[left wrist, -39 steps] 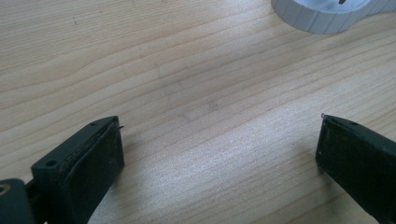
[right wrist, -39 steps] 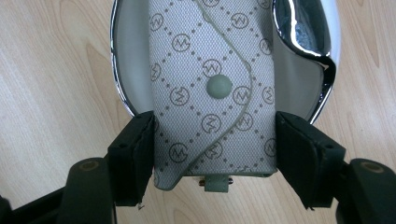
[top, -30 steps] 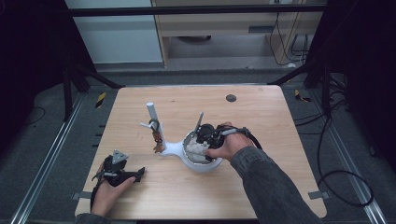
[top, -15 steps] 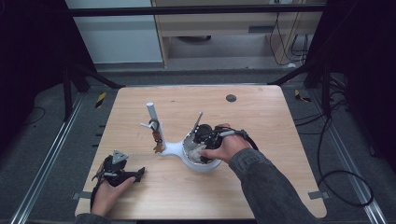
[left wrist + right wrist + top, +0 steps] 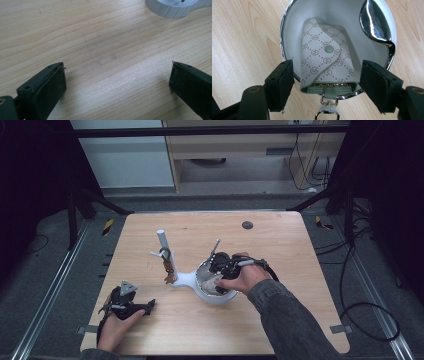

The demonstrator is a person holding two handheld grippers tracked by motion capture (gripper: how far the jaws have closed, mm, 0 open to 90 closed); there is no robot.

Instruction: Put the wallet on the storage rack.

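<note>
Since a second ago the right gripper (image 5: pixel 325 87) has eased slightly toward the white bowl (image 5: pixel 216 295), while the left gripper (image 5: pixel 117 82) has stayed near the table's (image 5: pixel 280 250) 7 o'clock corner with bare wood all around. The right jaws stand spread on either side of a patterned key pouch (image 5: pixel 327 62) lying in the chrome-rimmed bowl, not gripping it. The left jaws gape wide over bare wood.
</note>
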